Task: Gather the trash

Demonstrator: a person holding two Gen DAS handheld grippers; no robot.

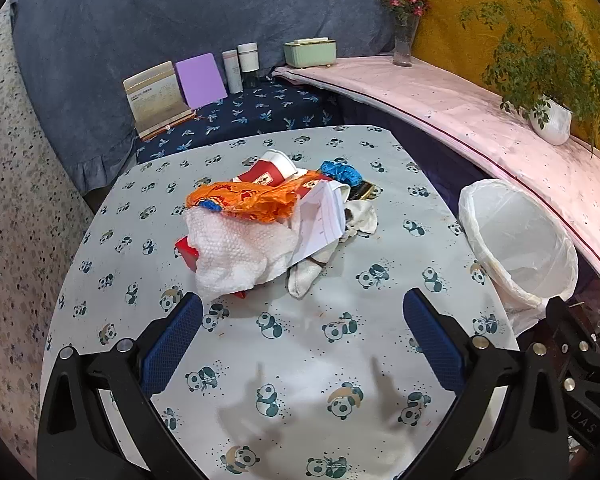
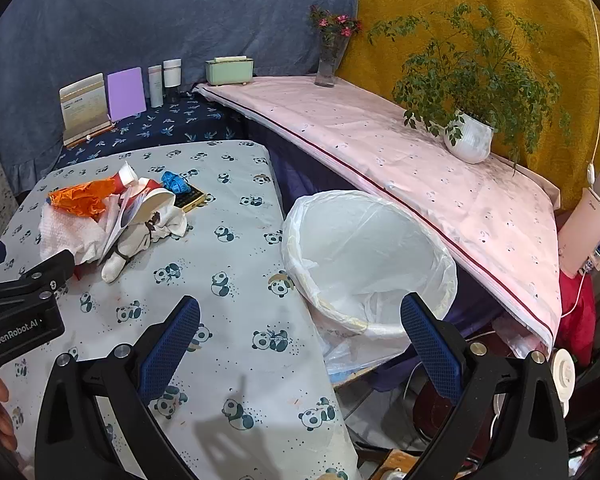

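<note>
A pile of trash lies mid-table on the panda-print cloth [image 1: 300,344]: an orange wrapper [image 1: 240,200], white paper towel [image 1: 236,256], red-and-white paper cup [image 1: 272,170], folded white paper [image 1: 322,216], blue crumpled bit [image 1: 340,172], and a dirty white sock [image 1: 306,276]. The pile also shows in the right wrist view [image 2: 112,220]. A white-lined bin [image 1: 516,240] stands off the table's right edge, also in the right wrist view [image 2: 364,256]. My left gripper [image 1: 302,328] is open and empty just short of the pile. My right gripper [image 2: 300,336] is open and empty over the table edge by the bin.
A pink-covered shelf [image 2: 420,160] runs along the right with a potted plant [image 2: 470,140] and flower vase [image 2: 330,60]. At the back stand a green box [image 1: 310,52], two bottles [image 1: 240,64], a purple card [image 1: 200,80] and a book stand [image 1: 156,98].
</note>
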